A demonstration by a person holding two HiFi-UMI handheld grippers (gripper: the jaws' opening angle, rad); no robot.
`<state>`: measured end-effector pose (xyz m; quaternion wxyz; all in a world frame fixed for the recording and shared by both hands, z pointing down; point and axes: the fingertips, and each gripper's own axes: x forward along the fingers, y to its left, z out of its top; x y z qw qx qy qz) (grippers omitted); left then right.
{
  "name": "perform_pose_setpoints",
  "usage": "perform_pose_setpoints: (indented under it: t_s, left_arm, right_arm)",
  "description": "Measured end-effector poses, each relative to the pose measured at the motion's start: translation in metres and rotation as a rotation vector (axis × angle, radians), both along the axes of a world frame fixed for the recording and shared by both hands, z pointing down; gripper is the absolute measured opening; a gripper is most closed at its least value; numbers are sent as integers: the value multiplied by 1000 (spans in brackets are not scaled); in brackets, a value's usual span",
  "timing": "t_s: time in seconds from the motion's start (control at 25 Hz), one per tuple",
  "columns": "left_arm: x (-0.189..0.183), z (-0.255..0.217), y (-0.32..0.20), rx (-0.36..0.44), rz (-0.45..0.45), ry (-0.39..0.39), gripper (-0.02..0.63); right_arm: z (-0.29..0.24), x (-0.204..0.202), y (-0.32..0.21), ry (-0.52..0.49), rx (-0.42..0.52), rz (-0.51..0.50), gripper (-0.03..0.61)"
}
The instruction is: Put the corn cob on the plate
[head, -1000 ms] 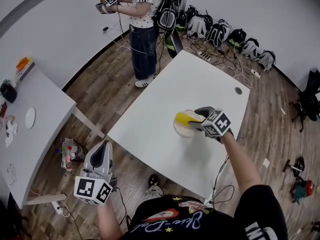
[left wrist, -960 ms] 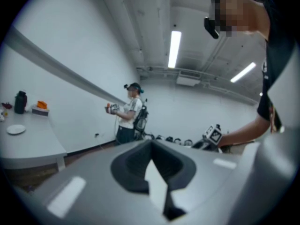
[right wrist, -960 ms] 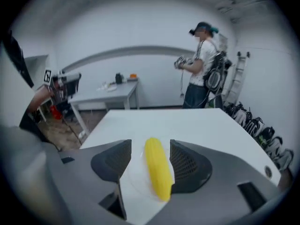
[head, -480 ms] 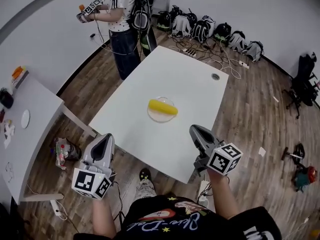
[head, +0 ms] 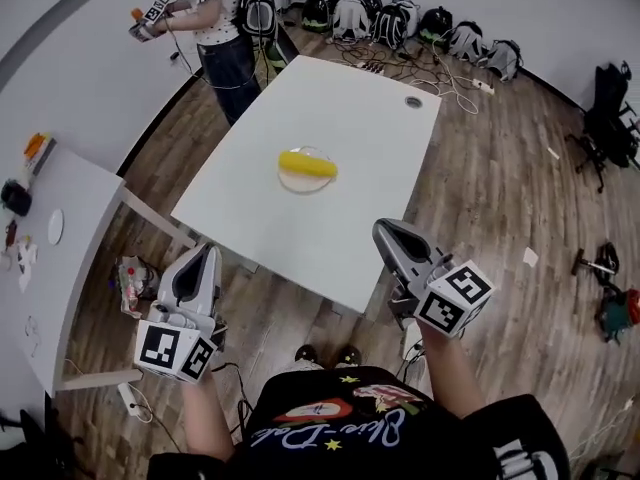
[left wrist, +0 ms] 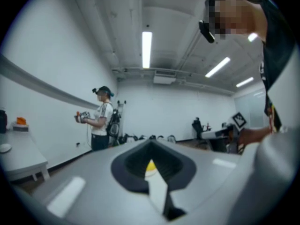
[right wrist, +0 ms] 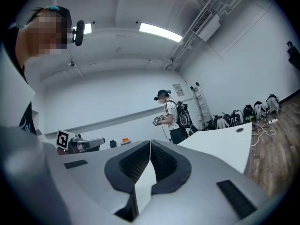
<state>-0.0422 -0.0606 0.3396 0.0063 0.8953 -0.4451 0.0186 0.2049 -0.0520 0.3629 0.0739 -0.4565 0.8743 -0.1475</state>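
The yellow corn cob lies across a small clear plate in the middle of the white table. Both grippers are off the table's near edge, well short of the plate. My left gripper is at lower left, its jaws together with nothing in them. In the left gripper view a bit of the corn cob shows far off behind the jaws. At lower right my right gripper points level, shut and empty. The right gripper view shows its pads pressed together.
Another person holding grippers stands at the table's far left corner. Backpacks and cables line the far wall. A second white table with small items stands at left. A black chair and tools are at right.
The right gripper has let go of the corn cob on the plate, pulled back off the table's near edge and shut. The left gripper has drawn back too.
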Motion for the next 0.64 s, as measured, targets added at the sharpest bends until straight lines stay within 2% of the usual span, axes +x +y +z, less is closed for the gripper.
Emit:
perform_pose_setpoints:
  t_s: [0.12,0.24,0.32,0.44,0.64]
  left_arm:
    - [12,-20,1,44,43,4,-2]
    - [19,-19,8,45,102,-3,-2]
    - [17,-14,10,43,110,-16,-2]
    - [3,-21,5,68,77,-29,-2]
    - [-28,-34,-6,86,-8,23,-2]
  right_arm:
    - [-16,-1,11,13,34,15,20]
    - [-26,-7,19,48,68,32,20]
    - [-27,-12,20,61,71,33,20]
    - [-30,-18,23,77,83,19,20]
    - [-37,-26,25,95,91,6,20]
